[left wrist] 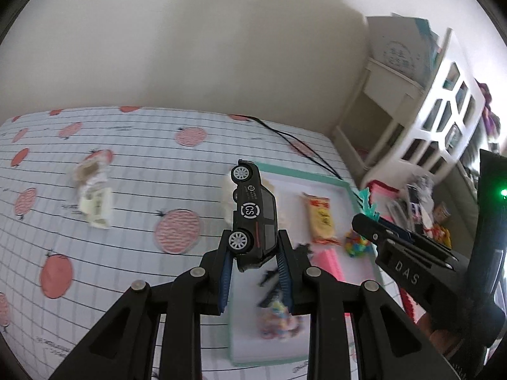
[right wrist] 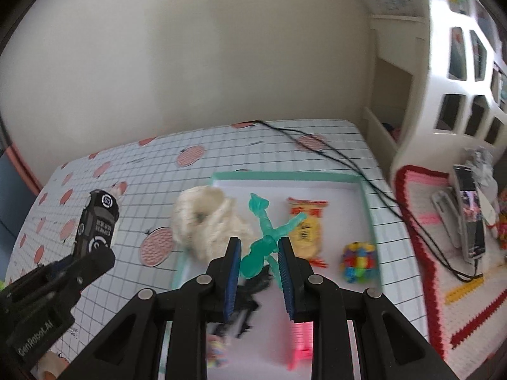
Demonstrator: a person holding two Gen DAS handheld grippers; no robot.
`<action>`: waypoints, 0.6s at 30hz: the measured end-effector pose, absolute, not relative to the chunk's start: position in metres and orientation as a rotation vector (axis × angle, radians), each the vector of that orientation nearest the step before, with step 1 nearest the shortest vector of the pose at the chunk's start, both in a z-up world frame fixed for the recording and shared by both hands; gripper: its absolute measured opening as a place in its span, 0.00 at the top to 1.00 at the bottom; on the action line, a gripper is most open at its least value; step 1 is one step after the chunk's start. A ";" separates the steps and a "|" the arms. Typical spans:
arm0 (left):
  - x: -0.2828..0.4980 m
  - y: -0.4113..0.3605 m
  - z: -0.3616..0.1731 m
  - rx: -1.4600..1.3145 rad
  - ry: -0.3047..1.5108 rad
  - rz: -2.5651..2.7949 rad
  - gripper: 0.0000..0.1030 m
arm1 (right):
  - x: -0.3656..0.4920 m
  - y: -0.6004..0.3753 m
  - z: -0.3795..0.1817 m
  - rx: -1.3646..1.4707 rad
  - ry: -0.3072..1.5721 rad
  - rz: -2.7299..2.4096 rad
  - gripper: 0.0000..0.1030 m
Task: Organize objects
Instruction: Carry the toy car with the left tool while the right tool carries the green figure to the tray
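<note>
My left gripper (left wrist: 255, 247) is shut on a black toy car (left wrist: 252, 218), nose up, above the left edge of the teal-rimmed white tray (left wrist: 323, 181). It also shows in the right wrist view (right wrist: 95, 224). My right gripper (right wrist: 259, 248) is shut on a translucent green figure (right wrist: 264, 237) and holds it over the tray (right wrist: 367, 209). In the tray lie a yellow snack packet (right wrist: 305, 228), a multicoloured block cluster (right wrist: 358, 261), a pink comb (right wrist: 301, 338), a black toy (right wrist: 253, 288) and a cream fluffy toy (right wrist: 209, 218) at its left rim.
The table has a grid cloth with red fruit prints (left wrist: 126, 196). A cream and white toy lies on it (left wrist: 93, 193). A black cable (right wrist: 332, 155) crosses the tray's far corner. A white shelf unit (right wrist: 443, 79) and a crochet mat with a phone (right wrist: 472, 221) stand to the right.
</note>
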State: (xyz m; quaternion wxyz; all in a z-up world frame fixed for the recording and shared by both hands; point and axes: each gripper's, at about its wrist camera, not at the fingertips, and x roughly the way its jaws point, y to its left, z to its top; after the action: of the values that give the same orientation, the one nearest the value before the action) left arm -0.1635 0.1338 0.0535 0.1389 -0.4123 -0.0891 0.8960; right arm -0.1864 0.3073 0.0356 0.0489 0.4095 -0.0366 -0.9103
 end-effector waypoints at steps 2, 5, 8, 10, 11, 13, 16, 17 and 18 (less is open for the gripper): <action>-0.164 0.143 0.049 -1.202 -0.248 2.571 0.73 | -0.185 0.319 0.035 1.252 -0.129 -2.787 0.75; -0.166 0.155 0.040 -1.232 -0.208 2.553 0.73 | -0.185 0.332 0.029 1.282 -0.144 -2.794 0.75; -0.169 0.161 0.029 -1.275 -0.185 2.536 0.73 | -0.184 0.339 0.019 1.331 -0.135 -2.792 0.75; -0.170 0.165 0.019 -1.309 -0.167 2.527 0.73 | -0.185 0.342 0.009 1.377 -0.132 -2.784 0.75; -0.170 0.165 0.016 -1.319 -0.163 2.524 0.73 | -0.186 0.344 0.004 1.399 -0.132 -2.780 0.75; -0.171 0.166 0.007 -1.354 -0.155 2.517 0.73 | -0.187 0.346 -0.005 1.446 -0.121 -2.770 0.75; -0.175 0.165 -0.004 -1.396 -0.166 2.509 0.73 | -0.190 0.349 -0.018 1.495 -0.108 -2.762 0.75; -0.176 0.165 -0.007 -1.404 -0.167 2.507 0.73 | -0.190 0.351 -0.021 1.509 -0.108 -2.761 0.75; -0.177 0.164 -0.009 -1.415 -0.169 2.505 0.73 | -0.189 0.353 -0.023 1.519 -0.111 -2.760 0.75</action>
State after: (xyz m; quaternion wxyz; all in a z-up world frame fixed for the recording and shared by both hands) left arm -0.1771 0.1641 -0.0092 0.1294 -0.4867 -0.0582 0.8620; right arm -0.1894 0.3530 -0.0231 -0.0055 0.4818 -0.0351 -0.8756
